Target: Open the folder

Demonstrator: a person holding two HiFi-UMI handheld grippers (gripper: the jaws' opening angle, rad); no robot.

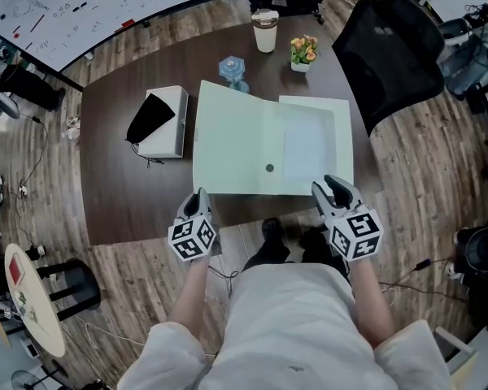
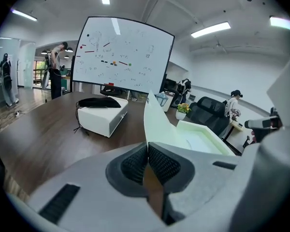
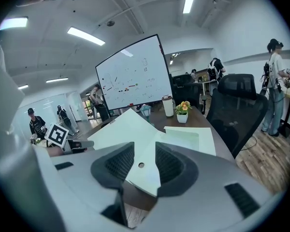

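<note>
The pale green folder [image 1: 313, 145] lies open on the dark table [image 1: 114, 177]. Its cover [image 1: 232, 132] stands raised on the left, and the shallow tray part lies flat on the right. My left gripper [image 1: 200, 197] is shut with nothing in it, at the table's front edge just off the folder's front left corner. In the left gripper view the cover [image 2: 157, 117] rises edge-on beyond the shut gripper [image 2: 147, 149]. My right gripper [image 1: 329, 187] is open at the folder's front right. In the right gripper view the front flap [image 3: 141, 170] shows between the pads of the open gripper [image 3: 144, 161], untouched.
A white box [image 1: 169, 128] with a black pouch [image 1: 150, 116] on it sits left of the folder. Behind stand a blue glass piece [image 1: 233, 70], a lidded cup [image 1: 264, 31] and a small flower pot [image 1: 303, 52]. A black office chair [image 1: 390, 55] stands at the right, a whiteboard [image 1: 81, 6] beyond.
</note>
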